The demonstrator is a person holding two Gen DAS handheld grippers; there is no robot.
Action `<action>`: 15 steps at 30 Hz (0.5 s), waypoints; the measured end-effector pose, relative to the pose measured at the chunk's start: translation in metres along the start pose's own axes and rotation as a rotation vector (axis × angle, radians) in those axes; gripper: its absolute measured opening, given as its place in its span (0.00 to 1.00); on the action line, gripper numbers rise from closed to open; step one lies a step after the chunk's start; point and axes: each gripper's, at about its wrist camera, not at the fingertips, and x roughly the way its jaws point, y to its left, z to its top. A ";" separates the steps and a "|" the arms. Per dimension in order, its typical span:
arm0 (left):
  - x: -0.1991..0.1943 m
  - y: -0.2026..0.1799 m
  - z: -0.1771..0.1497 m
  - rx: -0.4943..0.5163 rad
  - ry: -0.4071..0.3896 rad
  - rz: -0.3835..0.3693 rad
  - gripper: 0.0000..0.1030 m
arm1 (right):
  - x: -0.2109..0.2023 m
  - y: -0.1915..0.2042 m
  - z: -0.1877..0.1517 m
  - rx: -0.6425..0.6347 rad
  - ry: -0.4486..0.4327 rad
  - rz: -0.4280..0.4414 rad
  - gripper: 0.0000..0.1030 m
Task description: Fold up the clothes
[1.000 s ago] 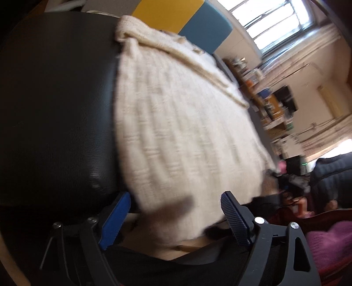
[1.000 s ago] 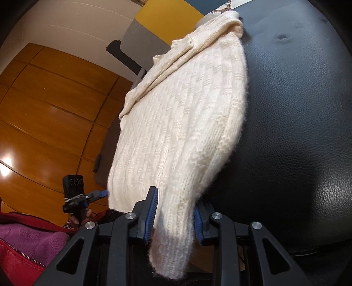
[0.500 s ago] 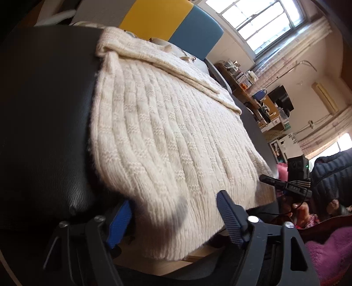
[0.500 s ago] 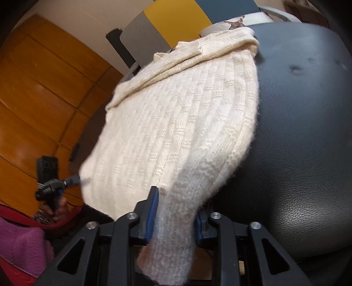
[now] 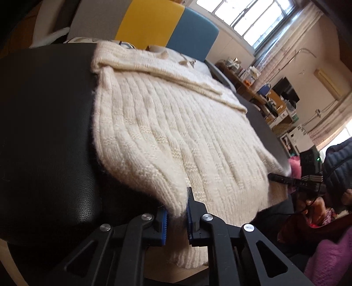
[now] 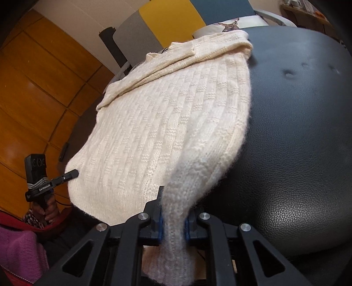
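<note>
Since the earlier frame, the left tongs [image 5: 176, 216] have been narrowing from wide apart and are closing on the hem of the cream knitted sweater [image 5: 167, 136]. The right tongs [image 6: 173, 217] are also closing, clenching the opposite hem corner. The sweater is lying across a black leather surface [image 6: 297, 136], probably a padded seat, filling mid-frame.

Both wrist cams sit low and close at the near hem of the cream knit sweater [image 5: 167, 136], angled down. Left looks toward the windows [image 5: 259, 19], right toward wood panelling [image 6: 39, 88]; both share the sweater and black leather seat [image 6: 297, 143].
</note>
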 end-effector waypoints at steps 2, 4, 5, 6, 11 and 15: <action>-0.004 -0.004 0.003 0.000 -0.018 -0.010 0.12 | -0.005 -0.002 0.001 0.025 -0.015 0.032 0.11; -0.009 -0.008 0.006 0.002 -0.032 -0.022 0.12 | -0.011 -0.002 0.003 0.043 -0.036 0.061 0.11; -0.011 -0.010 0.007 0.001 -0.041 -0.030 0.12 | -0.014 -0.001 0.005 0.046 -0.047 0.077 0.11; -0.014 -0.011 0.009 -0.001 -0.053 -0.039 0.12 | -0.018 0.001 0.007 0.049 -0.058 0.093 0.11; -0.035 -0.015 0.017 -0.014 -0.148 -0.078 0.12 | -0.030 0.010 0.017 0.063 -0.078 0.148 0.11; -0.047 -0.014 0.015 -0.041 -0.183 -0.107 0.12 | -0.041 0.022 0.018 0.056 -0.091 0.247 0.11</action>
